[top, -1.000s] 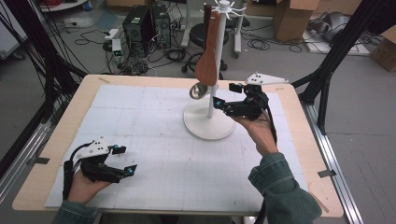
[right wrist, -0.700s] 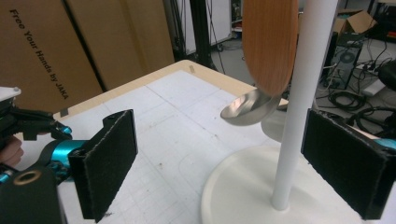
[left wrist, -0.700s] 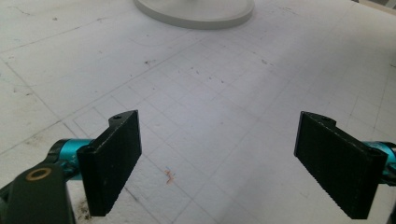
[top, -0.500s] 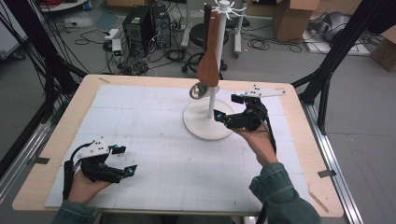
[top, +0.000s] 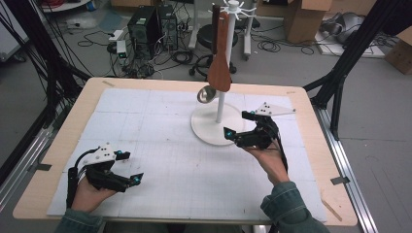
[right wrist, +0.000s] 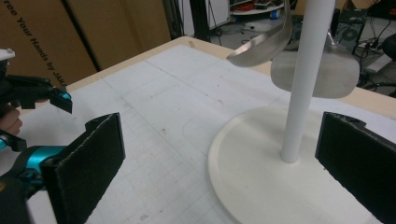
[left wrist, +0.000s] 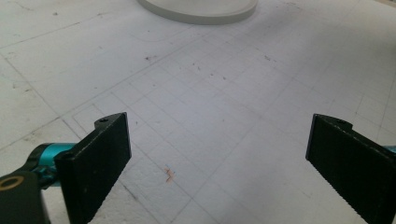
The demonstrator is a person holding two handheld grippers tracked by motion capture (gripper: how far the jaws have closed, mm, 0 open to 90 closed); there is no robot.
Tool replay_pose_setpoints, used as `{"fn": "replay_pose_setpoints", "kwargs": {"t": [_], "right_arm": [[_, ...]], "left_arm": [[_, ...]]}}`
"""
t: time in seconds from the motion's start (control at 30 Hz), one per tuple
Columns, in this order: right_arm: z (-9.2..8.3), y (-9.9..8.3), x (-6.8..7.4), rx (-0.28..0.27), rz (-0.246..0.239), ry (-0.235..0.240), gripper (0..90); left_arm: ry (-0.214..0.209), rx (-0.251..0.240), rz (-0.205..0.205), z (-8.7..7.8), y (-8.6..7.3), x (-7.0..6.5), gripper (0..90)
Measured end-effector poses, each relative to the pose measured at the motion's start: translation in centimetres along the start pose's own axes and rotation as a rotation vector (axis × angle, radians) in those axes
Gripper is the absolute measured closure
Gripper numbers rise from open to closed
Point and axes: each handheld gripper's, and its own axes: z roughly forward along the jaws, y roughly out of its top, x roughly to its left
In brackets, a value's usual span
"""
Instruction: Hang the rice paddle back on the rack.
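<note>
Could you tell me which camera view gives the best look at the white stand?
The high view: the white stand shows whole, from base to top hooks. The right gripper view shows its pole and base close up; the left gripper view catches an edge of the base.

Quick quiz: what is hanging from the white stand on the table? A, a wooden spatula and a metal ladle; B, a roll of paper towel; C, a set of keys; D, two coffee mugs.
A: a brown wooden spatula and a shiny metal ladle hang beside the white stand.
</note>
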Motion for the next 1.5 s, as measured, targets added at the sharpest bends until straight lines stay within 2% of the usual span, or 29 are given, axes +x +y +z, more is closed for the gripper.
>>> {"fn": "replay_pose_setpoints", "kwargs": {"t": [0.3,0.67,0.8,0.93,1.23,1.33,1.5], "right_arm": [[-0.6,-1.5,0.3,0.003,0.008,-0.007,0.5],[-1.5,-3.8,0.0,0.009,0.041,-0.021,0.5],[-1.9,-4.5,0.1,0.019,0.054,-0.022,0.5],[-2.3,-4.9,0.5,0.005,0.041,-0.015,0.5],[-2.7,-6.5,0.8,0.043,0.04,-0.026,0.4],[-3.0,-6.7,0.9,0.03,0.035,-0.034,0.4],[-3.4,-7.4,0.9,0.032,0.049,-0.039,0.4]], "left_arm": [[0.005,0.003,-0.007,0.1,0.0,0.1,5.7],[0.015,0.006,-0.01,0.2,0.0,0.1,5.6],[0.021,0.017,-0.007,0.3,0.0,0.2,1.7],[0.02,0.014,-0.009,0.3,0.0,0.2,1.7],[0.019,0.009,-0.014,0.2,0.0,0.2,1.7],[0.021,0.006,-0.014,0.2,0.0,0.2,1.7],[0.021,0.01,-0.01,0.2,0.0,0.2,1.7]]}}
